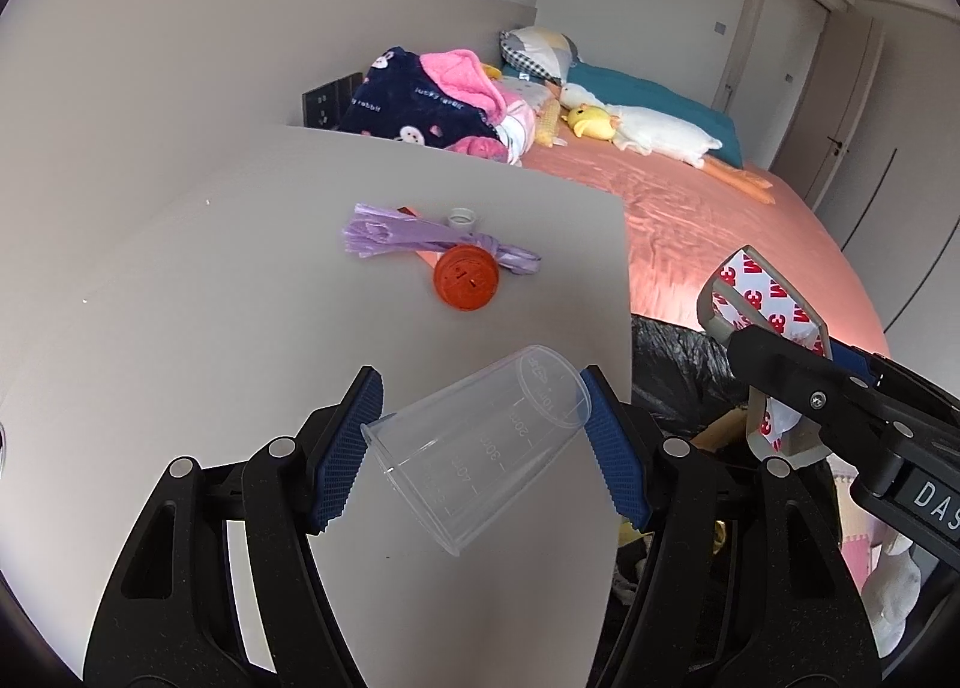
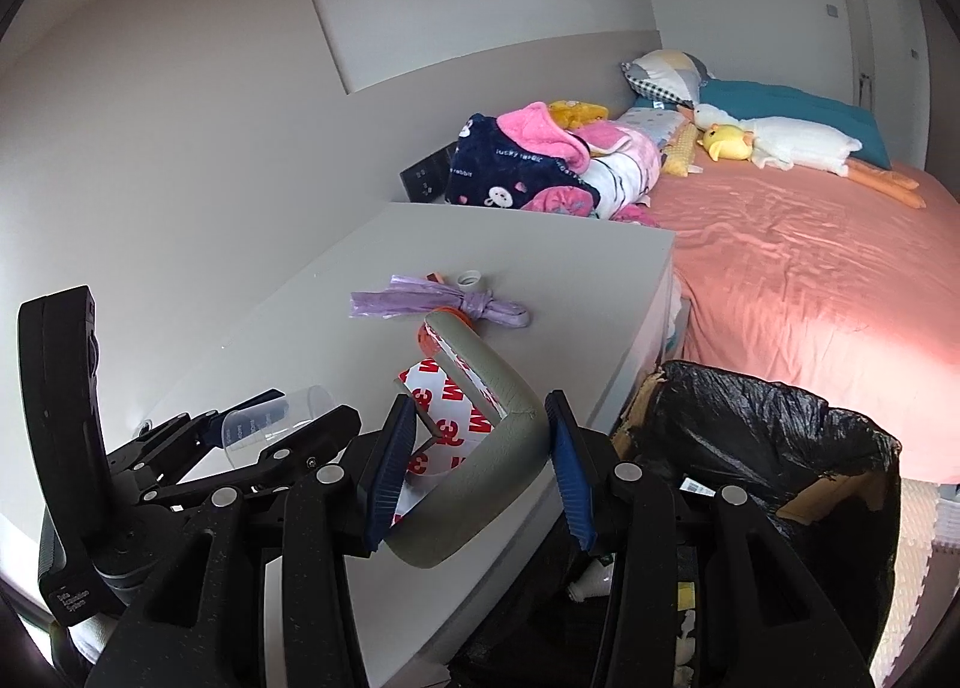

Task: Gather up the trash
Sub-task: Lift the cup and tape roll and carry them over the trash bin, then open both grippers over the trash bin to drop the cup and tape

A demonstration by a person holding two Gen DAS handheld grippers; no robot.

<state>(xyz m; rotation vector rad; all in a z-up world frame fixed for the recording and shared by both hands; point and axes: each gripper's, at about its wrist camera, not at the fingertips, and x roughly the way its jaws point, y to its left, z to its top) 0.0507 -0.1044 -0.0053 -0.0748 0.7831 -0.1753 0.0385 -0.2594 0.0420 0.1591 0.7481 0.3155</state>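
Note:
My left gripper point(image 1: 480, 436) is shut on a clear plastic measuring cup point(image 1: 474, 448), held tilted above the white table point(image 1: 180, 328). It also shows in the right wrist view point(image 2: 270, 418). My right gripper point(image 2: 480, 466) is shut on a grey foam corner guard with 3M tape backing point(image 2: 474, 418), also seen in the left wrist view point(image 1: 762, 298), beside the black-lined trash bin point(image 2: 780, 418). On the table lie a knotted purple plastic bag point(image 1: 420, 238), an orange round lid point(image 1: 467, 280) and a small white bottle cap point(image 1: 462, 218).
A bed with a pink sheet point(image 2: 810, 268) stands right of the table, holding a blanket pile point(image 2: 528, 166), pillows and plush toys point(image 2: 780, 142). The bin stands between table and bed. The wall point(image 1: 150, 88) runs along the table's left side.

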